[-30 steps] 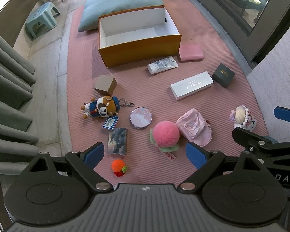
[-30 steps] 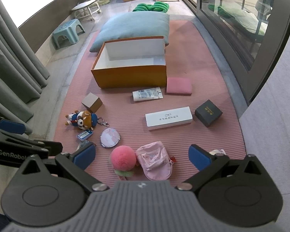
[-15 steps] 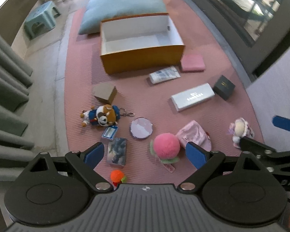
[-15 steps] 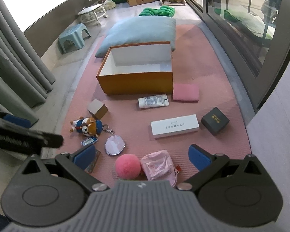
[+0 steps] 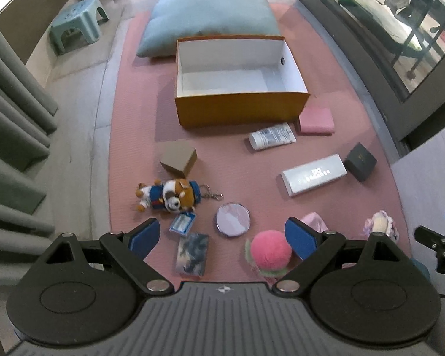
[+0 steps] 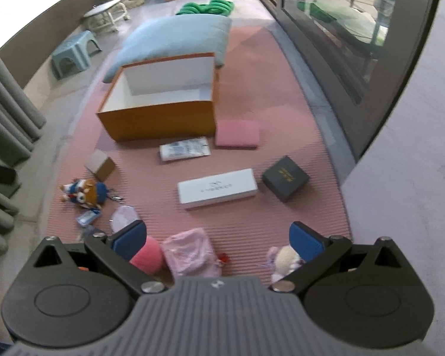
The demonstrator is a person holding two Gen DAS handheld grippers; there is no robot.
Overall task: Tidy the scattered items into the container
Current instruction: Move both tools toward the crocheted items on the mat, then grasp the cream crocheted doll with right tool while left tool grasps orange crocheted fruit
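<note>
We find the orange box, open-topped with a white interior and nothing inside, standing at the far middle of the pink mat, its far side close to a blue cushion. The scattered items all lie on the mat, outside the box. Just near of the box lie a white tube and, to its right, a pink pad. Further right and nearer sit a long white case and a small black box, almost touching. To the left, a brown cardboard box sits far of a plush dog keychain; near of the dog lie a blue card tag and a dark picture card. A round mirror lies in the middle, with a pink pompom near and to its right, beside a pink pouch. A small pale doll lies at the near right. The left gripper hangs above the near items with its jaws wide apart, holding nothing. The right gripper is likewise spread wide and empty, above the pouch and doll. A green stool stands on the floor at the far left, off the mat.
</note>
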